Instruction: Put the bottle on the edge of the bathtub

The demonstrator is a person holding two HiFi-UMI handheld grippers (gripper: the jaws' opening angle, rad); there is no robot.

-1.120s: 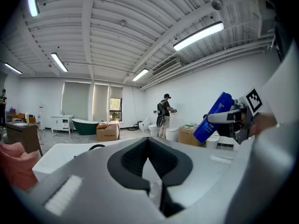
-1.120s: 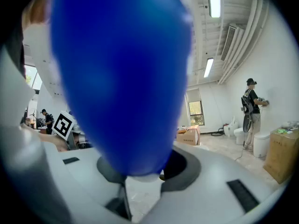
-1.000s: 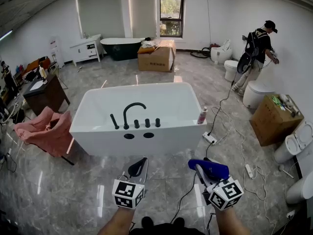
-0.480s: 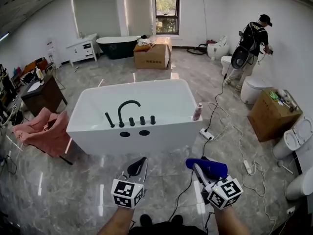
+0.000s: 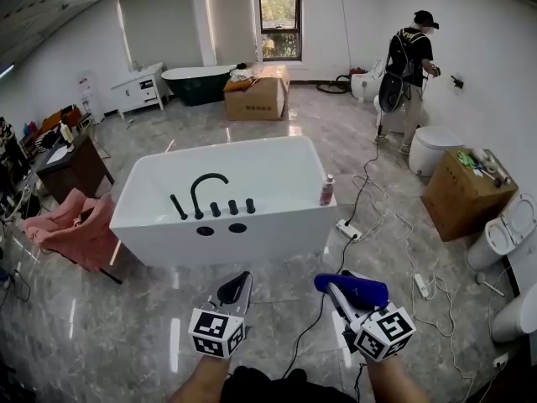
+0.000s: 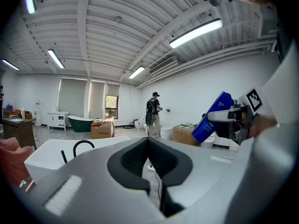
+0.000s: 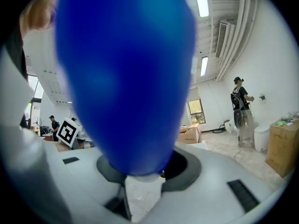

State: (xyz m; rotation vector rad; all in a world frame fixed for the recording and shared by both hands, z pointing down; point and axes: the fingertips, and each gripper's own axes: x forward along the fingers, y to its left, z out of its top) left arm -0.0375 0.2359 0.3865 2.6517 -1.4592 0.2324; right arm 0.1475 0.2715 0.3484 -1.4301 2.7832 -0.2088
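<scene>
"Bottle [image 5: 357, 290] in hand yet?"

"Yes, but let me go across from my left. A pink cloth [image 5: 71, 229] lies in a heap at the far left. Next comes the white bathtub [image 5: 277, 218], ahead of me on the grey floor. It has a black faucet [image 5: 205, 190] on its near rim, and a small pink bottle [image 5: 326, 190] stands upright on its near right corner. My left gripper [image 5: 235, 290] hangs low in front of me, its jaws closed together with nothing in them."

"And the right one?"

"My right gripper [image 5: 342, 299] is clamped on the bottle, a blue one. It lies nearly level with its length pointing left, over the floor and well short of the tub. In the right gripper view it fills most of the frame, seated between the jaws. Farther right a cardboard box [image 5: 460, 193] sits near the wall, and a person [image 5: 407, 65] stands at the back wall."
</scene>
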